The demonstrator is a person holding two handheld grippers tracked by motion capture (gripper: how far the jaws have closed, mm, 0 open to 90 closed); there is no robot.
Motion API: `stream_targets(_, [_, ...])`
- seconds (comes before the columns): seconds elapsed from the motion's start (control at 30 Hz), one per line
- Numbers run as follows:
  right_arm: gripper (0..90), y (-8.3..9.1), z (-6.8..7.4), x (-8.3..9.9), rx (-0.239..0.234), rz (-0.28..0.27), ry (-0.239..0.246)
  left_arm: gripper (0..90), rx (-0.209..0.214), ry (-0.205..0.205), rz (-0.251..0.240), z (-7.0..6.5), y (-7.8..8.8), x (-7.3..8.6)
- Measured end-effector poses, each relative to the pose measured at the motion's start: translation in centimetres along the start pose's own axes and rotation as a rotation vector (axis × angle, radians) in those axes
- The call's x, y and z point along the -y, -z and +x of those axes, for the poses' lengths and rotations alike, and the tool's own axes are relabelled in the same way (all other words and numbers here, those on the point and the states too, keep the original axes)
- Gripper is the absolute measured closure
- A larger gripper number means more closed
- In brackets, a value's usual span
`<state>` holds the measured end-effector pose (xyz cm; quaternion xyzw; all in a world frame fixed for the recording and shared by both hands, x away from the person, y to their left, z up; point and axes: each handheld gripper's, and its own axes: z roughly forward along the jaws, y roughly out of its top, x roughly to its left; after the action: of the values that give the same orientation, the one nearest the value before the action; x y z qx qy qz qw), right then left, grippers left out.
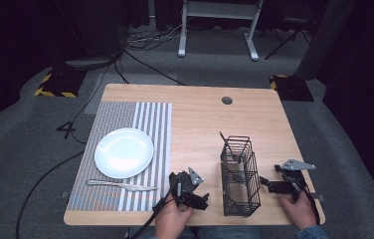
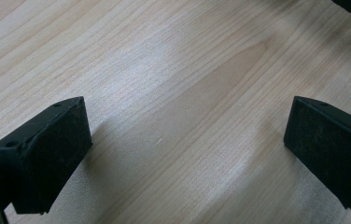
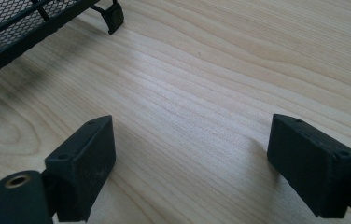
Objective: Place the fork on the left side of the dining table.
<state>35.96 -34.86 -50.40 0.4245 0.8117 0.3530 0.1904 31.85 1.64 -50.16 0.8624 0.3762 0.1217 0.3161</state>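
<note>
Nearest us on the surface (image 1: 200, 119), we list the left gripper (image 1: 202, 199) and right gripper (image 1: 264, 183), both wide and empty, flanking the wire basket (image 1: 239, 177); farther left, a knife (image 1: 123, 185), then a plate (image 1: 124, 152).

A: What stands between the two grippers?
B: The black wire-mesh caddy (image 1: 240, 177), upright on the light wooden table (image 1: 200, 119).
A: Open passage?
B: Bare wood left of it, up to the striped placemat (image 1: 150, 119).
</note>
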Motion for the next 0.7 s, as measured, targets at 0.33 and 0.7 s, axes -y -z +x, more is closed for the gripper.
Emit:
stream_targets(0.33, [15.3,0.0,0.0,0.0,0.001,0.0,0.001,33.7,0.028,0.085,-0.033,1.6,2.5,-0.8])
stream_targets(0.7, [15.2,0.0,0.1,0.0,0.006,0.0,-0.003,44.2,0.06,0.054,-0.168,2.6,6.9,-3.3])
